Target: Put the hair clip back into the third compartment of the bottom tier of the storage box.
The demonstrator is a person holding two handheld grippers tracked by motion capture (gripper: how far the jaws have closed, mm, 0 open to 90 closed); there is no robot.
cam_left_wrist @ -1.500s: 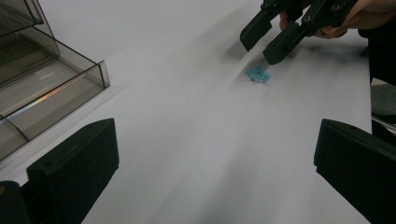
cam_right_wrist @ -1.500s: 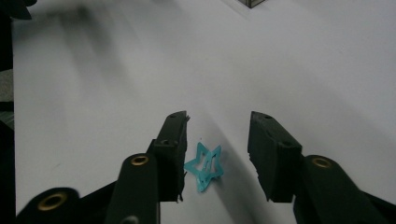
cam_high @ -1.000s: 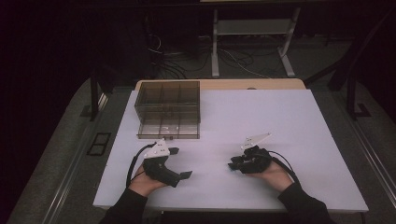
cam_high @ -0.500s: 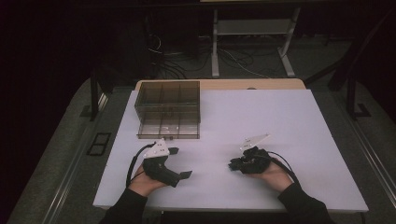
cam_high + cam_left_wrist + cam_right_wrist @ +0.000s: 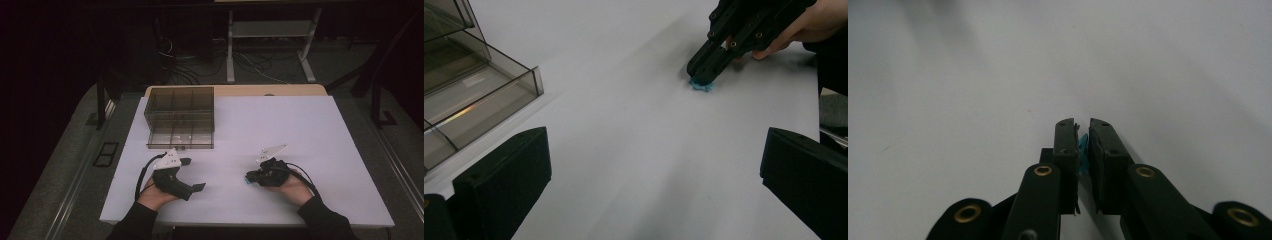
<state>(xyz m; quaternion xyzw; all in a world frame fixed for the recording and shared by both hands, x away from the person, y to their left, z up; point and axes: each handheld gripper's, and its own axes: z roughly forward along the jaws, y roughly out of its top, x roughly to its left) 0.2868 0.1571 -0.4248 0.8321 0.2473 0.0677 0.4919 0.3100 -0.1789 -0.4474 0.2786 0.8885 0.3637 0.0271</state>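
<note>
Your right gripper (image 5: 248, 177) has just been closing its jaws and now pinches a small blue piece (image 5: 700, 85) on the table (image 5: 300, 125), near its front edge. Your left gripper (image 5: 192, 175) rests wide open, empty, toward the front left corner. Bare surface lies between them; the clear box (image 5: 180, 117) sits by the back left corner.

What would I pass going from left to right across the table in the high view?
Clear compartment box at the back left → left tool, jaws open and empty → small blue piece, pinched by the right tool, whose jaws have just been closing on it → the hand holding that tool.
</note>
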